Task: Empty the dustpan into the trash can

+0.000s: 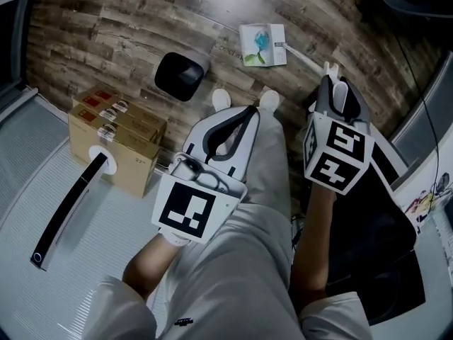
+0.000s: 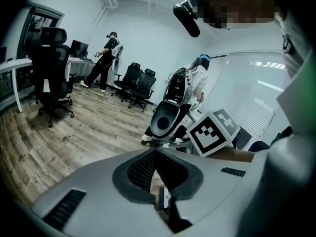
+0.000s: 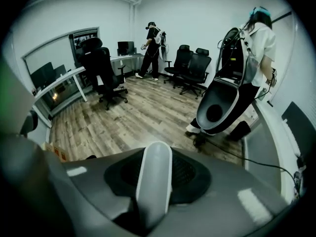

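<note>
The white dustpan (image 1: 263, 44) lies on the wood floor with blue and green bits in it. Its white handle (image 1: 306, 60) runs right toward my right gripper (image 1: 331, 73). In the right gripper view that handle (image 3: 154, 181) stands between the dark pads, and the jaws are shut on it. The black trash can (image 1: 182, 75) stands open on the floor left of the dustpan. My left gripper (image 1: 249, 112) hangs over the person's legs, right of the can, shut with nothing in it (image 2: 157, 157).
Cardboard boxes (image 1: 117, 137) sit left of the legs, beside a long black-and-white bar (image 1: 71, 207) on a pale mat. A dark seat (image 1: 382, 239) fills the right side. Office chairs (image 3: 106, 73) and people (image 3: 153, 48) stand farther off in the room.
</note>
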A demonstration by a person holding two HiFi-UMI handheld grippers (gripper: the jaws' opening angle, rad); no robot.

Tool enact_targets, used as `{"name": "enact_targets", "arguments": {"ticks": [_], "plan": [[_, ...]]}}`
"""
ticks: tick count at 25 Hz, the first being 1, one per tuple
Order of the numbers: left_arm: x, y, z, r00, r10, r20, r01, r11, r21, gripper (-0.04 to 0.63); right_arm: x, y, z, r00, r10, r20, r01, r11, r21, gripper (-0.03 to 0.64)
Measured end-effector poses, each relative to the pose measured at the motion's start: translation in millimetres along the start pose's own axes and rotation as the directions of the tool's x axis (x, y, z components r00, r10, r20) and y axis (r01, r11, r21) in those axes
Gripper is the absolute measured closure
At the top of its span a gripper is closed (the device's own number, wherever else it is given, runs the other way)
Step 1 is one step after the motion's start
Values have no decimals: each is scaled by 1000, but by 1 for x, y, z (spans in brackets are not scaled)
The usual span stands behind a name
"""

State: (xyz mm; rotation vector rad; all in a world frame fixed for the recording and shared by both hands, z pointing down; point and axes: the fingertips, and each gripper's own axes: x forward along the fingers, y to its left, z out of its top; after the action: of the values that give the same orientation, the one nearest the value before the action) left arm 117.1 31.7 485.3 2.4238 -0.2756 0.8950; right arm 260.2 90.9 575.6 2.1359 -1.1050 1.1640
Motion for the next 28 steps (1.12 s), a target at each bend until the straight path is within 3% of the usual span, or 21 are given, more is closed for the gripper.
{"name": "enact_targets", "arguments": {"ticks": [19,28], "plan": [[-54,-11,-10,998,36,58,-38,999,33,589,-42,32,-24,997,34,71,-31,998,-54,500],[-80,-16,1,993,54,104,-59,997,52,589,-103,33,-2,989,71,130,-60,994,-87,500]]}}
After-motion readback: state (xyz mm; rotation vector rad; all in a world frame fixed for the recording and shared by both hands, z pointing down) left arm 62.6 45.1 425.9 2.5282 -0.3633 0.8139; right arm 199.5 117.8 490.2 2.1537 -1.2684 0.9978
